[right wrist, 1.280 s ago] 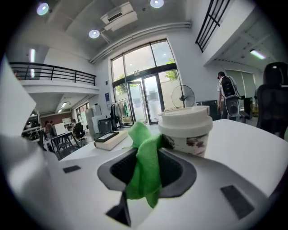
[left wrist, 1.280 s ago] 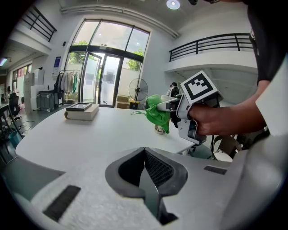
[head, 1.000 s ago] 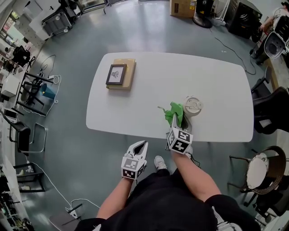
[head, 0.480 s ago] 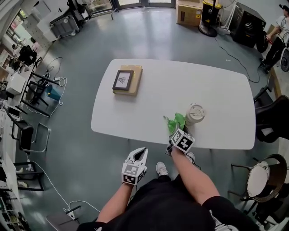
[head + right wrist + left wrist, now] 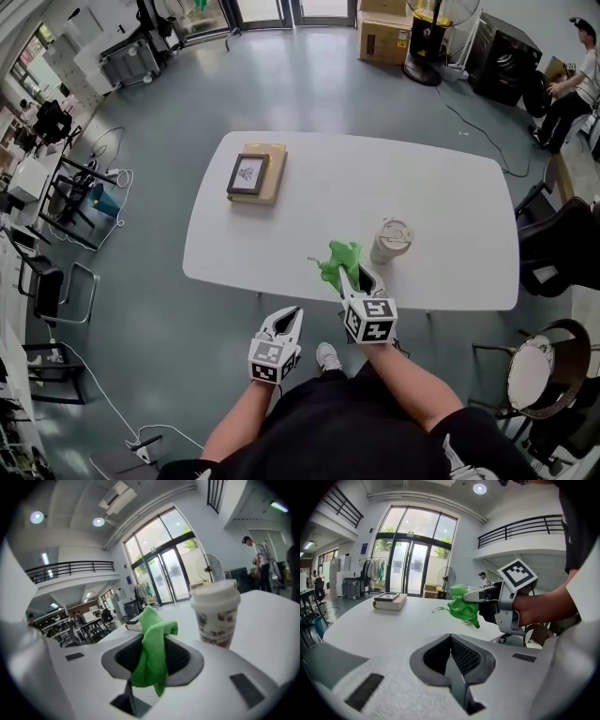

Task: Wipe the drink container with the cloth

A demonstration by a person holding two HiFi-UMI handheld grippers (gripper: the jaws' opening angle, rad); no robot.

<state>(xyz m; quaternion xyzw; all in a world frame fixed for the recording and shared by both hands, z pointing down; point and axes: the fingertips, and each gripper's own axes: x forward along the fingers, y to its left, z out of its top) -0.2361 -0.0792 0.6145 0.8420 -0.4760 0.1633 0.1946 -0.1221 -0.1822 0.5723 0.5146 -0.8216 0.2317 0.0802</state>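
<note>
Right gripper (image 5: pixel 152 660) has its jaws clamped on a bright green cloth (image 5: pixel 152 653), which stands up between them in a folded bunch and hangs down in front of them. Just to the right of the cloth stands the drink container (image 5: pixel 216 613), an upright paper cup with a pale lid and a printed pattern on its side. From the head view a narrow strip of table shows between cloth and cup, so the two are close but apart. The cup sits on the white table (image 5: pixel 441 187), in its right half and near the edge closest to the person, and the right gripper reaches in over that edge. Left gripper (image 5: pixel 452 663) has its jaws pressed together with nothing between them. It is held lower and to the left, off the table's near edge and above the grey floor (image 5: pixel 309 84). At the far left corner of the table lies a thick book (image 5: pixel 270 178) with a small dark-framed picture (image 5: pixel 247 173) on top of it. Beyond the table, a cardboard box (image 5: pixel 382 23) stands on the floor, and a person (image 5: pixel 572 66) stands at the far right.
</note>
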